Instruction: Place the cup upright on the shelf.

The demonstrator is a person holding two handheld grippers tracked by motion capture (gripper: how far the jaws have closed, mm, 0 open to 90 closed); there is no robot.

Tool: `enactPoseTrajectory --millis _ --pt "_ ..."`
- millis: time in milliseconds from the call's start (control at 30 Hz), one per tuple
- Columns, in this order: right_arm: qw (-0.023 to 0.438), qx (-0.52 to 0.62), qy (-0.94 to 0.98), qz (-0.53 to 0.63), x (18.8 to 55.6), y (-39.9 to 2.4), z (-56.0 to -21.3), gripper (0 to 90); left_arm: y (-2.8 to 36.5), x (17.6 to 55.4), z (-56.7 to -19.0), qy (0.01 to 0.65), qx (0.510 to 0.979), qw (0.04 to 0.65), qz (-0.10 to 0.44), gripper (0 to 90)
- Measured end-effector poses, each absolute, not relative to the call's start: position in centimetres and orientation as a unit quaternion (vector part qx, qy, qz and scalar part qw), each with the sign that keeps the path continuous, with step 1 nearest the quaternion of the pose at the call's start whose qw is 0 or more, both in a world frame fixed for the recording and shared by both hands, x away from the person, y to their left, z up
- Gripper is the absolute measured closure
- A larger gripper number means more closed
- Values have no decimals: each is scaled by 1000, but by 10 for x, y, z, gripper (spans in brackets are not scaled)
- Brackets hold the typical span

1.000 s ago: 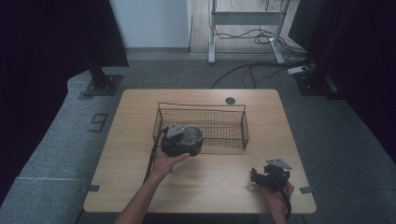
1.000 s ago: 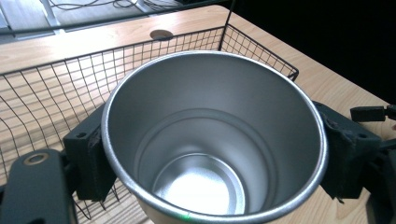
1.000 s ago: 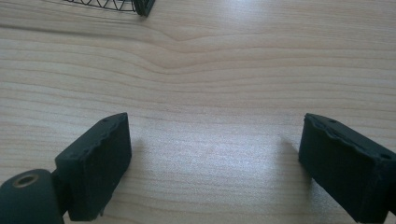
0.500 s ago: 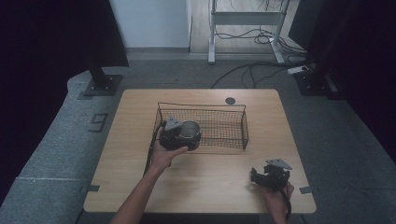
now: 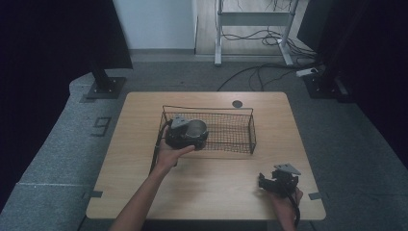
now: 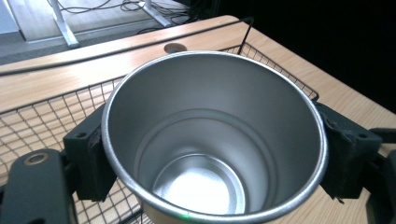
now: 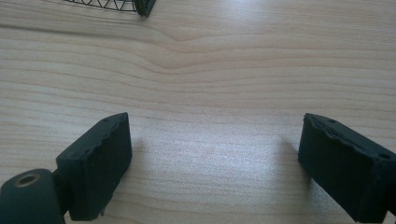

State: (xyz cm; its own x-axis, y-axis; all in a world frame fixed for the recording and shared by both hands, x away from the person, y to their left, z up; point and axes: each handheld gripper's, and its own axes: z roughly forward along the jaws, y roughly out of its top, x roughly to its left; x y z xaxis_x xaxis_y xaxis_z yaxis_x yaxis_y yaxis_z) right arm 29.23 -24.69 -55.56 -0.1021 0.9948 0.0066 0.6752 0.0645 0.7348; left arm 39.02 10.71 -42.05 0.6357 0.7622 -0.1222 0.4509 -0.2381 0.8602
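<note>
Left claw point(image 5: 192, 137) clamps the steel cup point(image 6: 212, 135) over the wire basket's point(image 5: 240, 144) left end, unreleased; right claw point(image 7: 215, 163) gapes, idle.

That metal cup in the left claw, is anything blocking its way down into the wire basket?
Nothing visible. The left gripper is clamped on the metal cup, and in the high view the cup sits over the wire basket at its left end. The mesh floor around the cup looks bare, and the basket has no lid.

Silver cup point(image 6: 212, 140), black wire basket point(image 5: 226, 131), light wood table point(image 5: 211, 187).
</note>
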Motion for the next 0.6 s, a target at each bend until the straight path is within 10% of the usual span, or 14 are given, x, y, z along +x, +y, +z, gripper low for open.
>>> enactPoseTrajectory --millis 600 --pt "267 614 679 300 292 -247 -556 98 115 412 -403 408 759 476 174 156"
